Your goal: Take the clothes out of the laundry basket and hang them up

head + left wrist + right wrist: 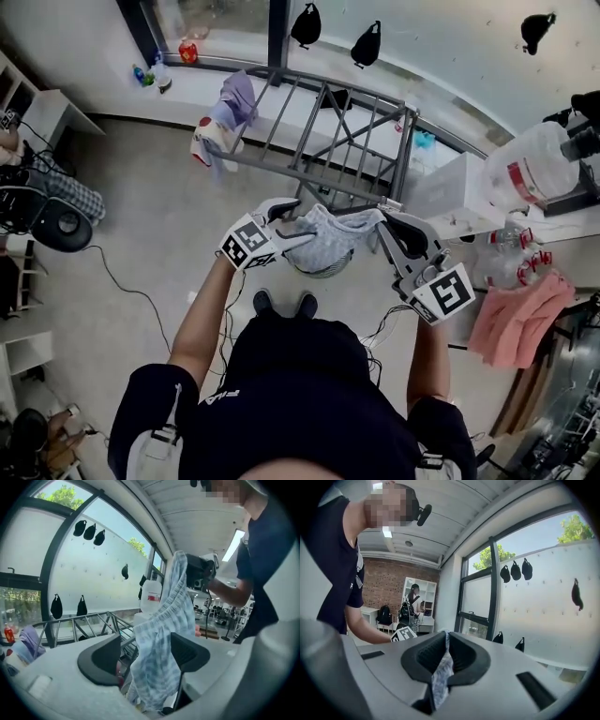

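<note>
**Grippers, two.** Each is held in one of the person's hands, and each carries one marker cube.
- Left gripper (302, 217) (145, 656): the jaws stand apart. The cloth hangs down between them and lies against one pad. A gap at the other pad shows the rack behind.
- Right gripper (384, 220) (445, 653): the jaws are closed on a thin fold of the same cloth, which is pinched between the pads and trails below them.

**Checked garment (333, 242) (161, 634) (440, 677), one.** It is pale blue and white. It is raised in the air and strung between the two grippers, with one end at each, and its middle sags. It hangs in front of the person's chest, on the near side of the rack and clear of it.

**Laundry basket (328, 272), one.** It is round and sits on the floor directly under the garment. The garment covers most of it, so its contents cannot be made out.

**Drying rack (337, 141), one.** It is a grey metal frame standing just beyond the grippers.

**Lilac garment (239, 98), one.** It is draped over the rack's far left corner.

**Pink cloth (520, 314), one.** It lies to the person's right, well apart from the rack.

**Black pouches (366, 42), three.** The head view shows them stuck to the window.

**Shoes (281, 303), two.** They are on the floor just behind the basket.
</note>
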The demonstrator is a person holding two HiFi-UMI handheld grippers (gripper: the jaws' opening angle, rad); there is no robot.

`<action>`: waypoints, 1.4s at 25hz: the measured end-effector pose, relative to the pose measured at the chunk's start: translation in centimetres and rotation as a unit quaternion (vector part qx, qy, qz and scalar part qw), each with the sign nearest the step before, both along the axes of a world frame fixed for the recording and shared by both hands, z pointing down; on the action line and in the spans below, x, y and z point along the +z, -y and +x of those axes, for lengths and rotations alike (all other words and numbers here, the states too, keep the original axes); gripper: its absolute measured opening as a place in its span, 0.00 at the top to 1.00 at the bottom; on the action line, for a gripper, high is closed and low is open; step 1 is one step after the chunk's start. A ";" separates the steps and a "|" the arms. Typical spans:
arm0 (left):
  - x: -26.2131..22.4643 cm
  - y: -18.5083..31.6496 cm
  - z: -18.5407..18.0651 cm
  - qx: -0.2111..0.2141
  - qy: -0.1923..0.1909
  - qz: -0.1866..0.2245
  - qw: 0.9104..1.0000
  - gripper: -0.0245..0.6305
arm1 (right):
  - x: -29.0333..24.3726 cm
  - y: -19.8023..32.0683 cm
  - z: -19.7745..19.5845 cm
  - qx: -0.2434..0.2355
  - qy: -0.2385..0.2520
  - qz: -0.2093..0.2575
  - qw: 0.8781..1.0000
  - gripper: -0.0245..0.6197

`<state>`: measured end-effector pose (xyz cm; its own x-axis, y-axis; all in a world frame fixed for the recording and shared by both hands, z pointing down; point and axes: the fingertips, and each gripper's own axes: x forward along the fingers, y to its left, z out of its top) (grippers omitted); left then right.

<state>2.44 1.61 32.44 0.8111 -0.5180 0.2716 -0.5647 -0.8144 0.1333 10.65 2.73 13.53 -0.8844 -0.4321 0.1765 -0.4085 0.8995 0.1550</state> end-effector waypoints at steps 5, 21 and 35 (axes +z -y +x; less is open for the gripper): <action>2.4 -1.5 1.2 0.024 -0.056 -0.085 0.995 0.47 | -0.1 -1.1 -0.6 -0.012 0.012 -0.004 1.000 0.93; 2.1 -5.4 5.9 0.086 -0.152 -0.111 0.978 0.79 | -0.1 -3.9 1.0 -0.030 0.036 -0.022 0.999 0.93; -6.2 -4.6 -5.1 -0.178 -0.068 0.052 0.980 0.91 | 5.2 0.8 5.3 0.137 0.037 -0.141 0.980 0.93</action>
